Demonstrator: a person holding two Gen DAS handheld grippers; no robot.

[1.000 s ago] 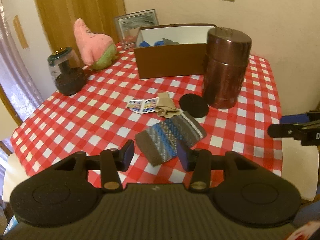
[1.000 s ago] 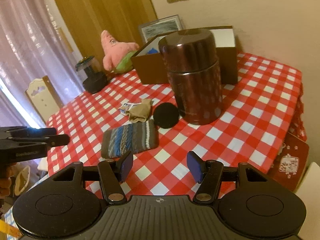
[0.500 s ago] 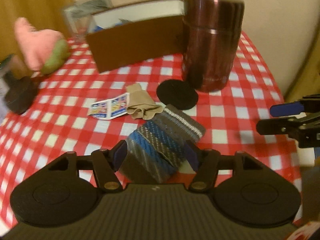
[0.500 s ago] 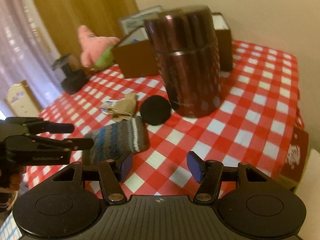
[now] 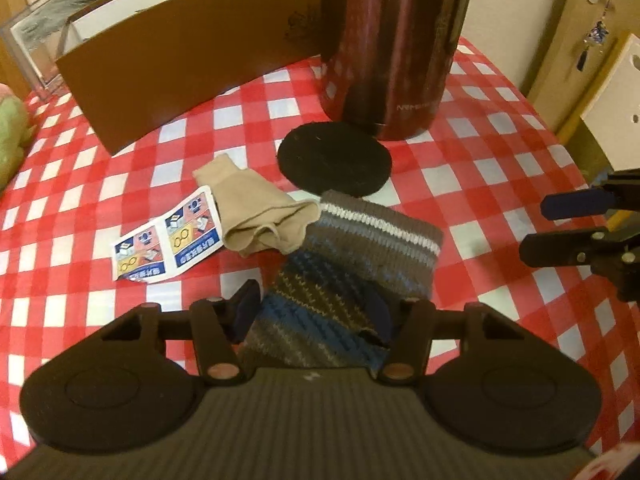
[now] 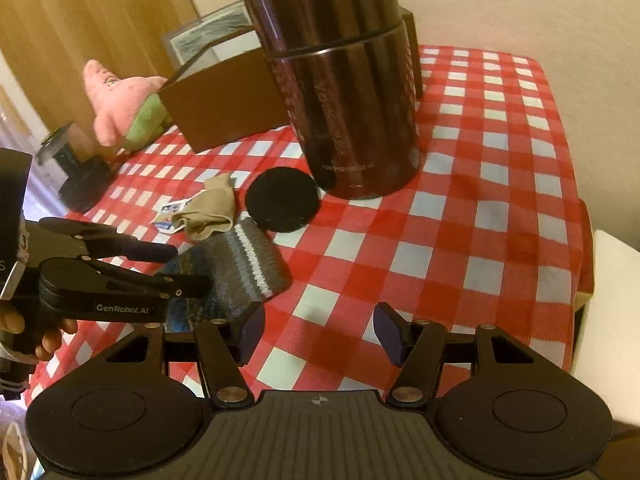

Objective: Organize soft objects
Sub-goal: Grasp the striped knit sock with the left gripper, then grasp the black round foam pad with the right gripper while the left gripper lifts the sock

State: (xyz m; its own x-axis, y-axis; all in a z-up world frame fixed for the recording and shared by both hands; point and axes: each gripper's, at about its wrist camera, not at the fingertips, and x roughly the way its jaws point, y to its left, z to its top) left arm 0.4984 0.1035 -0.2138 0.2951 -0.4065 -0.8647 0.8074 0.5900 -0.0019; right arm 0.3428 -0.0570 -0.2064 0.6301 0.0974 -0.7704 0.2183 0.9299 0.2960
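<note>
A striped knitted sock [image 5: 344, 264] lies on the red checked tablecloth [image 5: 500, 152]; it also shows in the right wrist view [image 6: 244, 264]. My left gripper [image 5: 312, 312] is open with its near end between the fingers. A beige sock [image 5: 256, 212] and a black round pad [image 5: 334, 158] lie just beyond. A brown open box [image 5: 180, 64] stands at the back. A pink plush toy [image 6: 124, 104] lies left of the box. My right gripper [image 6: 320, 332] is open and empty over bare cloth, to the right of the striped sock.
A tall dark metal canister [image 6: 340, 96] stands behind the black pad. A small printed leaflet [image 5: 168, 240] lies left of the beige sock. A dark grinder jar [image 6: 76, 172] stands at the far left. A picture frame [image 5: 40, 40] leans behind the box.
My left gripper has moved forward and down, so the striped sock's near end now lies between its open fingers. My right gripper has moved in closer to the canister.
</note>
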